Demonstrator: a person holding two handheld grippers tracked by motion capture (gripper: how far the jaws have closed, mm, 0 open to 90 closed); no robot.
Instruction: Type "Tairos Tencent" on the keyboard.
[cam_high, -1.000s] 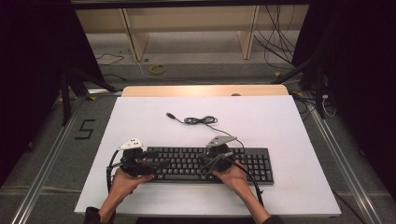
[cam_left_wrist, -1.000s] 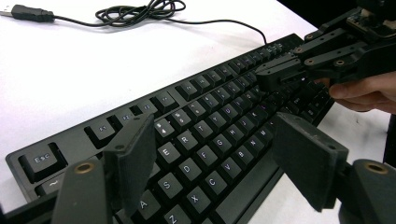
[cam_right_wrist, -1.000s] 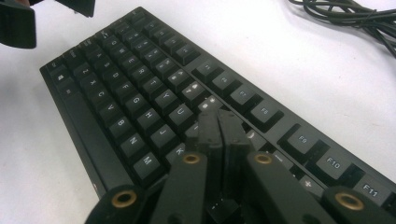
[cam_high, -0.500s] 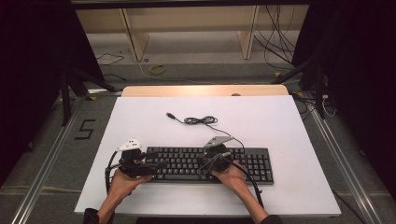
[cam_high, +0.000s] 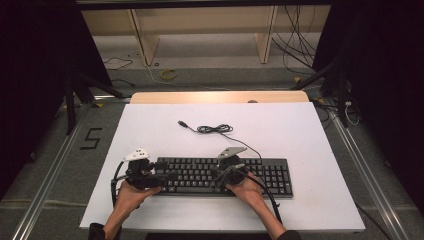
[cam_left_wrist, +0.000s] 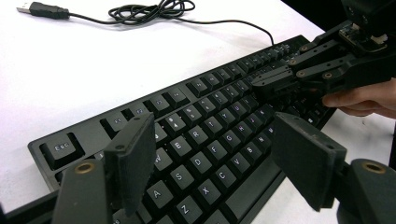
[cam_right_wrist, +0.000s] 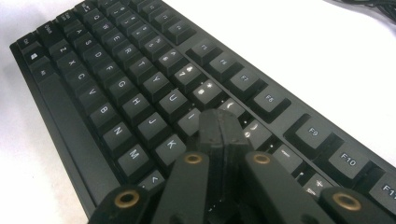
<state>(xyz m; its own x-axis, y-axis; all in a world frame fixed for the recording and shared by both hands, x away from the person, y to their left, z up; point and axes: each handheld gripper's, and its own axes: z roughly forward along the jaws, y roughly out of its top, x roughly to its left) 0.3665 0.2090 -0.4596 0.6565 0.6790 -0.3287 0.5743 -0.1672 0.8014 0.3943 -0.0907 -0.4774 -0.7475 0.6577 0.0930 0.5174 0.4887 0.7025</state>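
One black keyboard (cam_high: 220, 176) lies near the table's (cam_high: 300, 130) front edge, long axis left-right (Esc leftward). Two grippers: left gripper (cam_left_wrist: 212, 158) gaping wide, right gripper (cam_right_wrist: 223, 128) pinched together over keys.

keyboard (cam_right_wrist: 140, 88) keycaps: letters, f8, f9, f10; esc key (cam_left_wrist: 60, 148) marked "esc"; floor marking (cam_high: 91, 138) reads "5"

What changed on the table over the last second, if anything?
Nothing visibly changed. The left gripper hangs open over the left end of the keyboard, the right gripper is shut with its tip down among the keys, and the cable lies coiled behind the keyboard as before.
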